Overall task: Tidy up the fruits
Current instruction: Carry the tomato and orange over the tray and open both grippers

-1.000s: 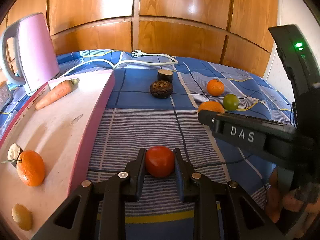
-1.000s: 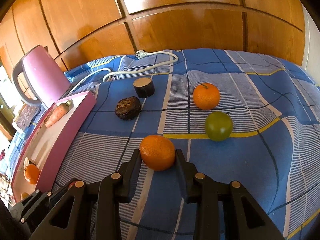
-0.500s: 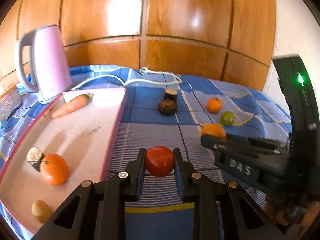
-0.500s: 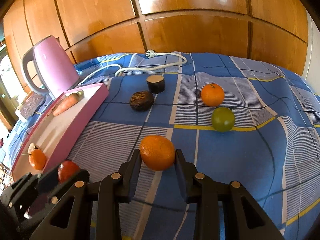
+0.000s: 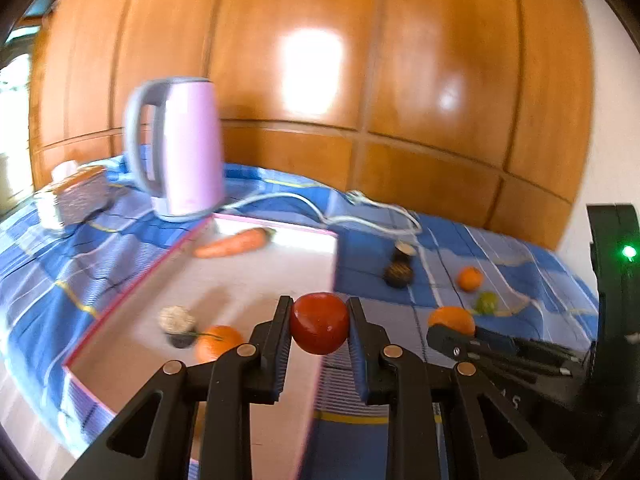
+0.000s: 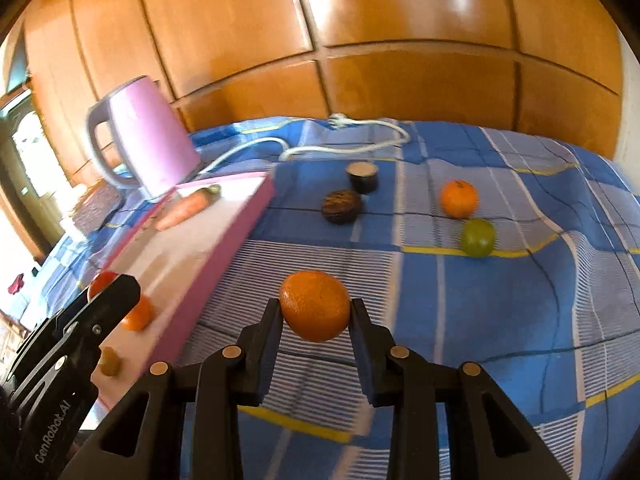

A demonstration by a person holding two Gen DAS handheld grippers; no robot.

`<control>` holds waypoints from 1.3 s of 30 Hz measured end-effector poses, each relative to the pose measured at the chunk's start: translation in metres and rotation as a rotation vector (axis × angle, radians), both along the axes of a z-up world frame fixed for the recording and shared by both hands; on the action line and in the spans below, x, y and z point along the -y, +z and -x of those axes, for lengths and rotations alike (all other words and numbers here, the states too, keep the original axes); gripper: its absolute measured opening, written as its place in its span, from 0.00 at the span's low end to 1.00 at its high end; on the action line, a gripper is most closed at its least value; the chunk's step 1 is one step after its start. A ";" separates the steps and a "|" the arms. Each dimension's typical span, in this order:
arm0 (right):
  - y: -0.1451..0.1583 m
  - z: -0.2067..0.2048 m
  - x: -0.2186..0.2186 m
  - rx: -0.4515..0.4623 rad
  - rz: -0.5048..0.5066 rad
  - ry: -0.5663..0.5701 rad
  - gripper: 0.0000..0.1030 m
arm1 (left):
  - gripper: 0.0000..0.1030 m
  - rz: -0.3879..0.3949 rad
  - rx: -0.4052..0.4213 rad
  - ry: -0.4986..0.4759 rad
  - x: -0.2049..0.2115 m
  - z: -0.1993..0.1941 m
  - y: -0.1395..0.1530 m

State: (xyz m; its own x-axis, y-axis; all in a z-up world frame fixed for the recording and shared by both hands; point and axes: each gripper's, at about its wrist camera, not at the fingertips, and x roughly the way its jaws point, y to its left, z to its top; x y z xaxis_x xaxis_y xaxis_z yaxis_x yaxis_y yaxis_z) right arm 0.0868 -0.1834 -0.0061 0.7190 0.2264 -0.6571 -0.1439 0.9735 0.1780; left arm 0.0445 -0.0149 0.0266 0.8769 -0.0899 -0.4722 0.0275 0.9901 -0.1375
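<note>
Left gripper (image 5: 319,325): clamped on a red tomato (image 5: 319,323), lower centre of the left wrist view, held above the right edge of the pink tray (image 5: 256,280).
Right gripper (image 6: 315,316): clenched around a large orange (image 6: 315,305), lower centre of the right wrist view, above the blue checked cloth (image 6: 500,312) and to the right of the tray.
Tray contents: a carrot (image 5: 234,243) at the far end; a small orange (image 5: 218,342) just beside a cut, pale-topped piece (image 5: 177,322) nearer the camera; a small yellowish piece (image 6: 109,361) at the near edge in the right wrist view.
Loose on the cloth: a tangerine (image 6: 459,198) and a green fruit (image 6: 478,237) at centre right; two dark round pieces (image 6: 342,206) close together at centre.
Background: a pink kettle (image 5: 180,148), upper left, behind the tray, with a white cord (image 6: 348,142) trailing along the wood-panelled wall (image 6: 360,20).
</note>
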 end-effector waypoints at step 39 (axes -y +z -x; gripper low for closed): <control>0.025 -0.040 -0.093 -0.023 -0.028 0.184 0.33 | 0.26 0.152 -0.101 0.369 -0.091 -0.044 -0.025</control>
State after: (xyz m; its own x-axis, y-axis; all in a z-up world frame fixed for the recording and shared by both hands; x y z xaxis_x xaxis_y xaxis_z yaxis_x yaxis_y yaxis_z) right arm 0.1263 -0.0905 0.0186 0.6489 0.3709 -0.6643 -0.3142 0.9258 0.2100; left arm 0.0889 0.0763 0.0015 0.8134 0.1466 -0.5630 -0.3465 0.8995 -0.2664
